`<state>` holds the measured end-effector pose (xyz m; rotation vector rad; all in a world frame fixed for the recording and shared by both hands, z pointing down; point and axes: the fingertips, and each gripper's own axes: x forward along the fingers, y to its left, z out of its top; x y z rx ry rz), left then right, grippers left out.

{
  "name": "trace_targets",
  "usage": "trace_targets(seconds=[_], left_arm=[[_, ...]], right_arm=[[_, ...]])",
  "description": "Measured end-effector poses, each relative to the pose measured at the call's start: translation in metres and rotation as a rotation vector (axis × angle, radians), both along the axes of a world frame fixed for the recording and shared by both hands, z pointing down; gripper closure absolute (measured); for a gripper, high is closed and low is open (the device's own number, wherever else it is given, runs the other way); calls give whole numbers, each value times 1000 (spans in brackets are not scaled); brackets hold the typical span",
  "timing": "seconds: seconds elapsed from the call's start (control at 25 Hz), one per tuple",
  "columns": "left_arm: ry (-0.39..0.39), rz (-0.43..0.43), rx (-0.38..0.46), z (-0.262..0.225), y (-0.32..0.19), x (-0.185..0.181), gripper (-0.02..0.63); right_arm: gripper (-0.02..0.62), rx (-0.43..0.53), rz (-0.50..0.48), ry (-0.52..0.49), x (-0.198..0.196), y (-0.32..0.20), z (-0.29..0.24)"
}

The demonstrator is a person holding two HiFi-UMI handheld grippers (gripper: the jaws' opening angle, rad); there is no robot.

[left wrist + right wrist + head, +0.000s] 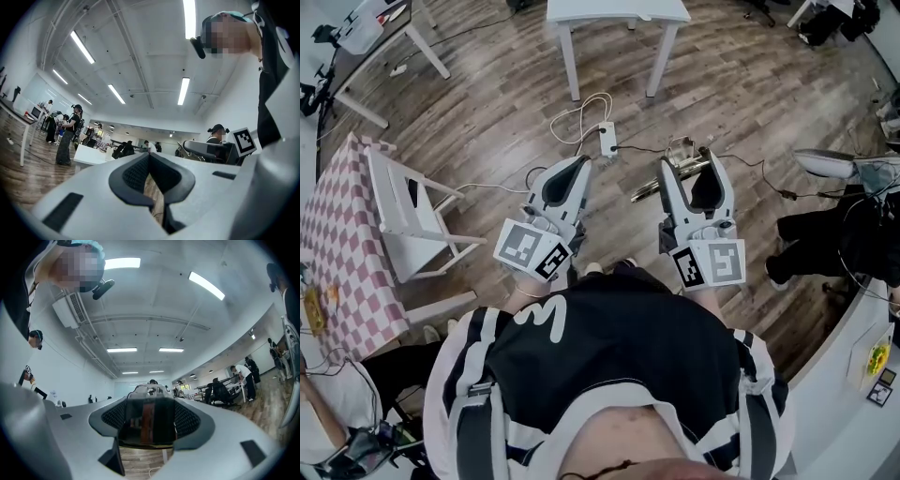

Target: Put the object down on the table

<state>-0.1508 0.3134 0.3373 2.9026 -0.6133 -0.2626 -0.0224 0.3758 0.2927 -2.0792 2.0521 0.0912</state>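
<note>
Stands on a wood floor (487,103), both grippers held out in front. Clamps a dark, see-through object (150,420) with a metal top in the right gripper (694,161), jaws closed narrow on its two sides. Holds the left gripper (578,164) pinched tight, pads meeting at the tips, nothing between. Has the object in the air above the floor, on no table: well apart from the white table (619,11) ahead and the checked table (337,234) to the left. Can't tell what the object is.
</note>
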Motion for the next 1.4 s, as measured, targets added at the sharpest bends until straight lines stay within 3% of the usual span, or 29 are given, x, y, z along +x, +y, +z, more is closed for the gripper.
trace_targets(seconds=[0.32,0.68,1.2,1.4], left_arm=[[-23,34,6,10,-1,-16,601],[-3,12,14,11,-27,-8,601],[9,-36,59,-7,-124,62,601],[-1,-56,62,-10,-154,88,601]], right_arm=[[305,-27,20,6,-26,-2,17],[305,-30,0,38,-22,-32,19],[305,10,-57,47,50,-138,-5],[304,23,-76,-5,82,-167,8]])
